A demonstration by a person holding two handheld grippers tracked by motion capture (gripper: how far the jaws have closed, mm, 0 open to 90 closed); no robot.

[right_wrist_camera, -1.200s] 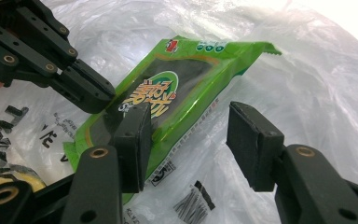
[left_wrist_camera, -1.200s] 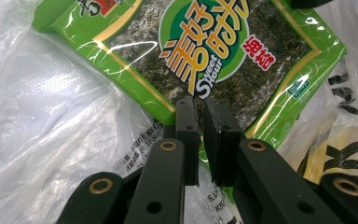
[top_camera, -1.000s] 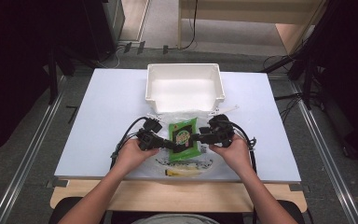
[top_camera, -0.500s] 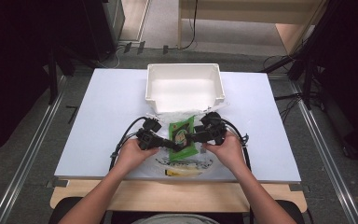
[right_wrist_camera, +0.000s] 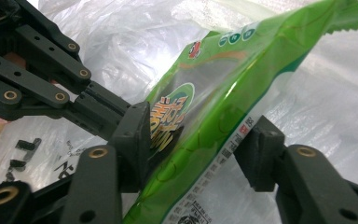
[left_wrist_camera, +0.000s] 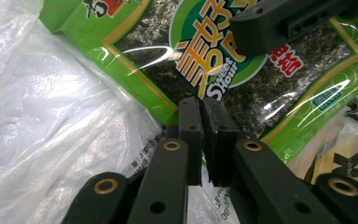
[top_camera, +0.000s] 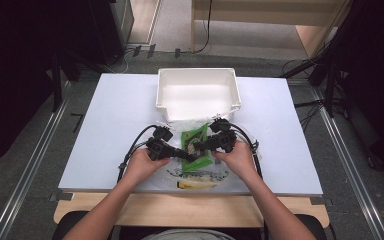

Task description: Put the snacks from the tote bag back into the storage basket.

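A green seaweed snack packet (top_camera: 194, 136) (left_wrist_camera: 140, 51) (right_wrist_camera: 247, 60) lies tilted in a crumpled clear plastic bag (top_camera: 219, 172) (left_wrist_camera: 37, 121) (right_wrist_camera: 130, 32) at the table's near middle. My left gripper (top_camera: 192, 158) (left_wrist_camera: 201, 104) is shut, pinching the bag's film at the packet's lower edge. My right gripper (top_camera: 200, 146) (right_wrist_camera: 198, 133) straddles the packet from the other side. Its jaws have just been closing and both pads now press on the packet's faces. The left gripper's linkage (right_wrist_camera: 51, 79) reaches in beside the right one's left pad.
A white open bin (top_camera: 198, 71) stands just beyond the bag at the table's middle. A yellow packet (top_camera: 197, 185) lies in the bag near the front edge. The white tabletop (top_camera: 105, 125) spreads to either side. Black cables loop by both hands.
The right hand has shifted left and slightly down, closer to the left gripper over the green packet. The left hand has stayed put.
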